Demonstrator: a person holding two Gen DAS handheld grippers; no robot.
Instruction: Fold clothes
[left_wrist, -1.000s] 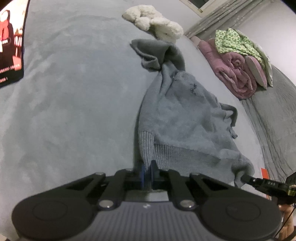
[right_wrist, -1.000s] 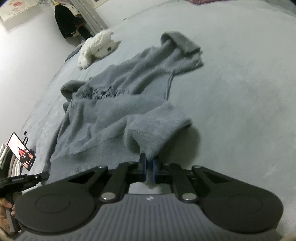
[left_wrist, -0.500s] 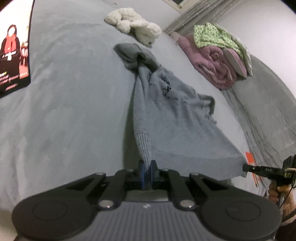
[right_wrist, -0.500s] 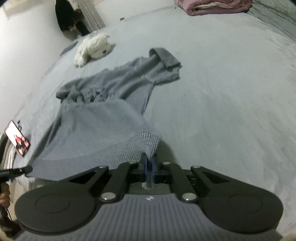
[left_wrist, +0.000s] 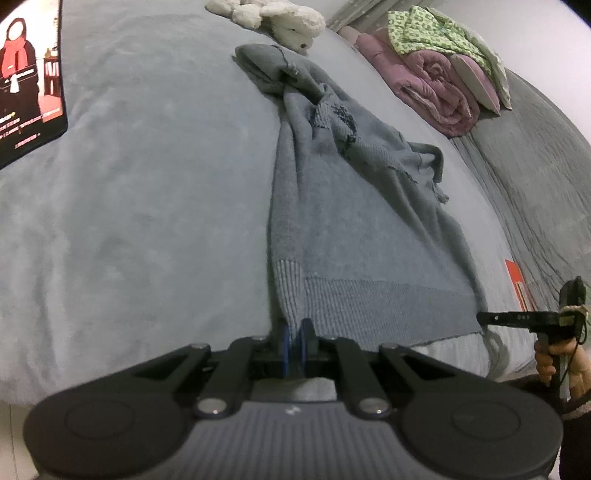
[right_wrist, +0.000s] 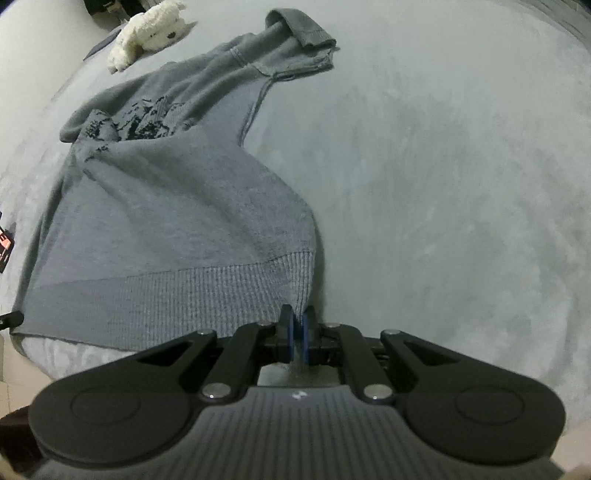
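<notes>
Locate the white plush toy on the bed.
The white plush toy lies at the bed's far end, just beyond the grey sweater's collar, left of the pink quilt.

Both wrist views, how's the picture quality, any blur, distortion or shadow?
Left wrist: fisheye bends the bed edges, dim flat light, sweater slightly soft. Right wrist: same bending, sweater casts a soft shadow to its right, plush toy blurry.

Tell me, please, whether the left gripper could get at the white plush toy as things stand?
Probably not yet. The left gripper is shut on the sweater's ribbed hem at the near edge of the bed, while the plush toy lies at the far end, beyond the sweater. Nothing blocks the way, but it would have to let go first.
</notes>
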